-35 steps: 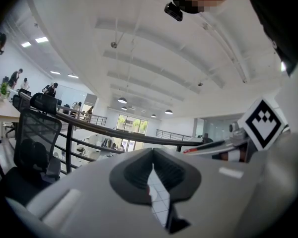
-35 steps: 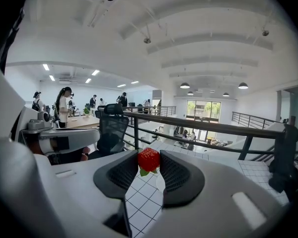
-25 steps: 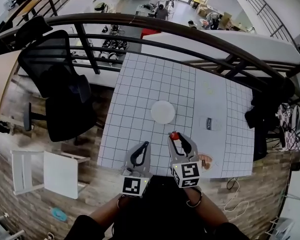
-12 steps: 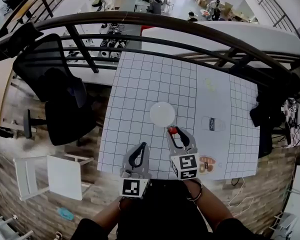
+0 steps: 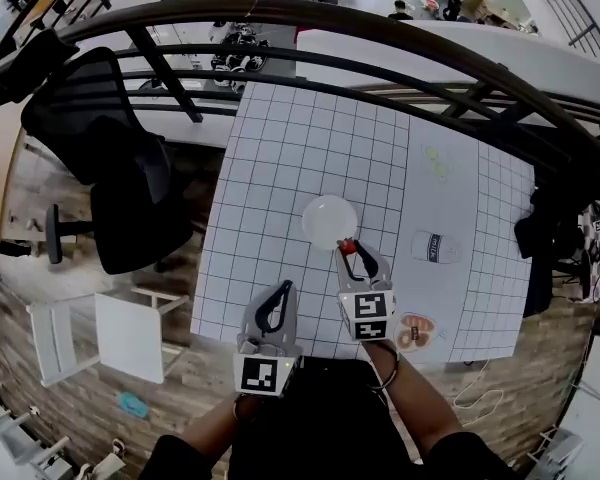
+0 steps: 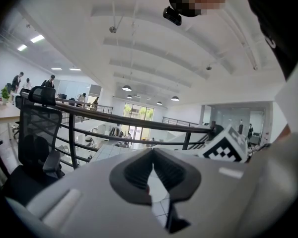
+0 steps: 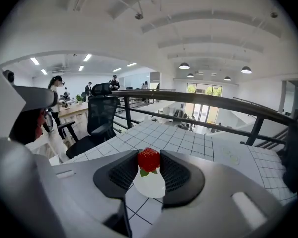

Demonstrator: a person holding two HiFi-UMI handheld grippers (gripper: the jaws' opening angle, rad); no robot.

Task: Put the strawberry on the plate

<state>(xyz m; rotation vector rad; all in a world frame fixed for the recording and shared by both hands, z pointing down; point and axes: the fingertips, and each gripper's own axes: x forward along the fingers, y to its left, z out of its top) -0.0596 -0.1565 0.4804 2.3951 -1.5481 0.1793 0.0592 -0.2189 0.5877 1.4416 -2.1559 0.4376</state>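
Observation:
A red strawberry point(image 7: 149, 159) with green leaves is pinched between the tips of my right gripper point(image 7: 149, 160), which is shut on it. In the head view the strawberry point(image 5: 347, 246) hangs at the near right rim of the round white plate point(image 5: 329, 220) on the gridded table. The plate point(image 7: 150, 185) shows just below and beyond the berry in the right gripper view. My left gripper point(image 5: 273, 309) hovers over the table's near edge, left of the right one, its tips point(image 6: 152, 155) touching with nothing between them.
A white sheet point(image 5: 439, 230) with a printed label covers the table's right part. A small food item point(image 5: 414, 331) lies near the front right corner. A black office chair point(image 5: 105, 173) and a white stool point(image 5: 125, 333) stand left of the table; a dark railing point(image 5: 310, 18) runs behind.
My right gripper has carried the strawberry forward, from short of the plate to the plate's near right rim. The left gripper has stayed near the table's front edge.

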